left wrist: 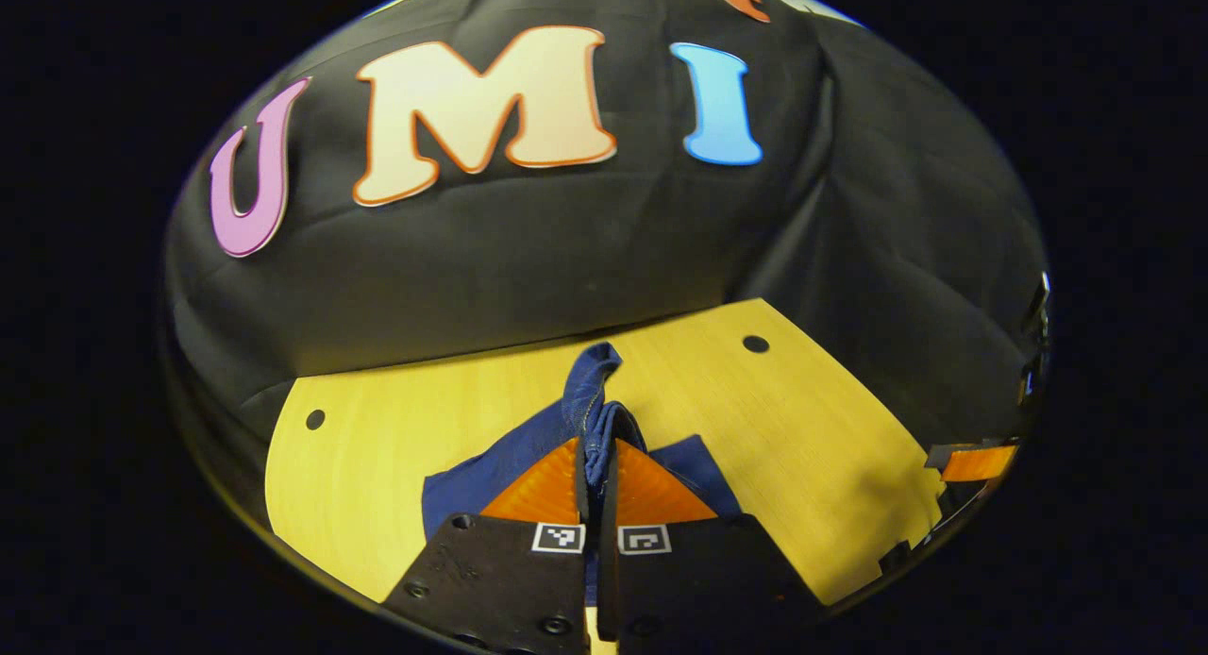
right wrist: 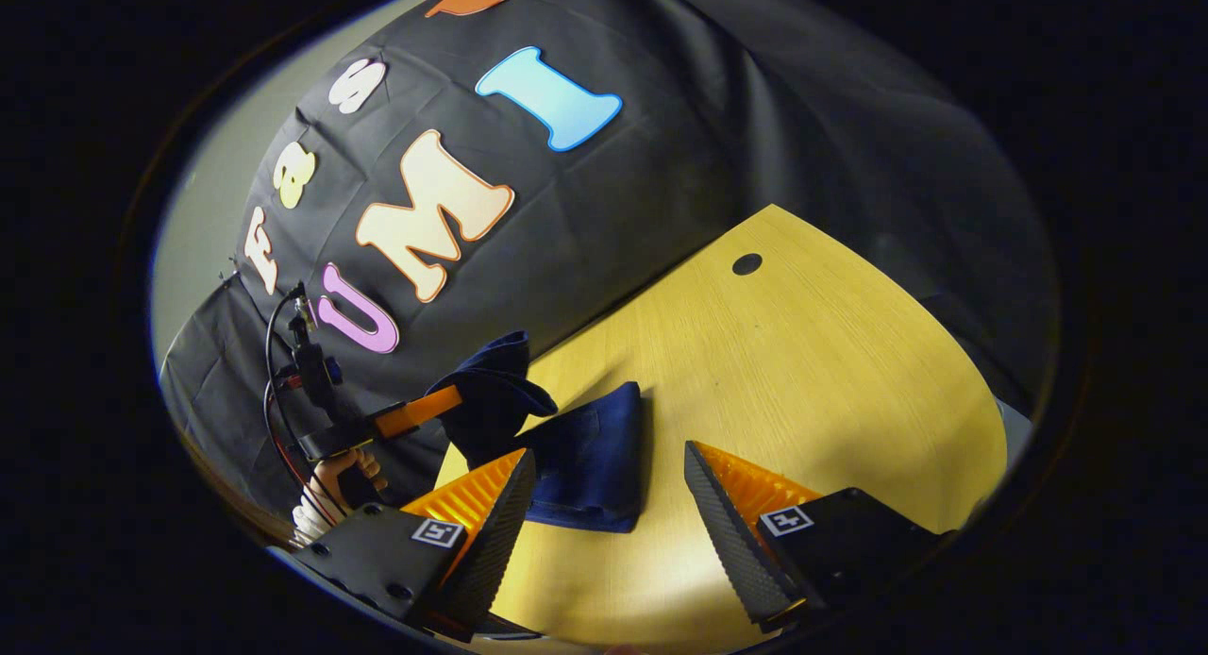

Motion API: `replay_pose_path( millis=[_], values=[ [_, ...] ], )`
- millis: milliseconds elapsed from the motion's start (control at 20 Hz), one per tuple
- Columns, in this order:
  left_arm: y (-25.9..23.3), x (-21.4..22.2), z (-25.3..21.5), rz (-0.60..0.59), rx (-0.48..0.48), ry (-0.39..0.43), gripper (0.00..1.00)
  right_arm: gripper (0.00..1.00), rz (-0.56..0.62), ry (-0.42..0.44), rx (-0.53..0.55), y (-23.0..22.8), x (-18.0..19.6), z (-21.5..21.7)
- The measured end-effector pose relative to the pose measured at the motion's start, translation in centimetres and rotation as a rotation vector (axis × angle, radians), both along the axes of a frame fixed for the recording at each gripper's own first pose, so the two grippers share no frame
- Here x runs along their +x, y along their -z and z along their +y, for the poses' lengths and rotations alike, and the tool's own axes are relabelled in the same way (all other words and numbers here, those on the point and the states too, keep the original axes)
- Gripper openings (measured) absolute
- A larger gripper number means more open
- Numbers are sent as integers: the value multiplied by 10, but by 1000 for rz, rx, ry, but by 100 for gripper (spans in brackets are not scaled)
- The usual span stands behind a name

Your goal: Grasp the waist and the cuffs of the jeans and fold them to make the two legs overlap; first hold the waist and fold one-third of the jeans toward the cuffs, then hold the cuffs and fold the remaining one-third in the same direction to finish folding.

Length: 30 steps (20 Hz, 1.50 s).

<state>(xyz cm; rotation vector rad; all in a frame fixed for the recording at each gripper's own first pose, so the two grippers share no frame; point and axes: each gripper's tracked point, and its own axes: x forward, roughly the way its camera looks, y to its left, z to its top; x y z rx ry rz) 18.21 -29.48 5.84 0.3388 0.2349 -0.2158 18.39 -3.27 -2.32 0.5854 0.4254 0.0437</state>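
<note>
Yellow wooden table (left wrist: 802, 428) with small round dark holes (left wrist: 755, 344) near its far edge, black wrinkly cloth wall (left wrist: 528, 259) behind it from 9 to 3 o'clock, pale plain wall (right wrist: 203, 193) at 10 o'clock, bright light on the tabletop

Cloth-walled booth (left wrist: 566, 259), wooden table (right wrist: 802, 353)

The jeans (right wrist: 590, 461) lie on the tabletop (right wrist: 812, 372), near its back edge by the cloth wall (right wrist: 679, 164). In the left gripper view, the left claw (left wrist: 596, 466) is just above the jeans, with a bunch of the jeans between its two fingers. In the right gripper view, the right claw (right wrist: 604, 504) is in front of the jeans, its fingers wide apart. A hand (right wrist: 344, 476) holding the left claw is to the left of the jeans.
</note>
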Motion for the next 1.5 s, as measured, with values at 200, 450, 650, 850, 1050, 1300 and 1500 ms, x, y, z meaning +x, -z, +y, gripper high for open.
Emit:
replay_pose_path(
  millis=[200, 450, 650, 850, 1050, 1300, 1500],
  values=[
    [64, -12, -21, 50, 102, 11, 0, 98, 19, 2, 8, 8, -7, -1],
    [133, -14, -29, 100, 164, 22, 0, 100, 19, 10, -16, 8, -9, -2],
    [148, -39, -54, 140, 44, 89, 23, 98, 8, 41, -44, 6, -13, -4],
    [107, -75, -46, 44, -137, 89, 92, 98, -20, 75, -54, -2, -18, 8],
    [57, -103, 18, -74, -232, 19, 92, 98, -55, 82, -91, -13, -18, 42],
    [37, -130, 103, -104, -220, -38, 93, 98, -123, 85, -95, -29, -15, 104],
    [48, -139, 149, -72, -222, -52, 94, 98, -139, 92, -120, -26, -15, 138]
  ],
)
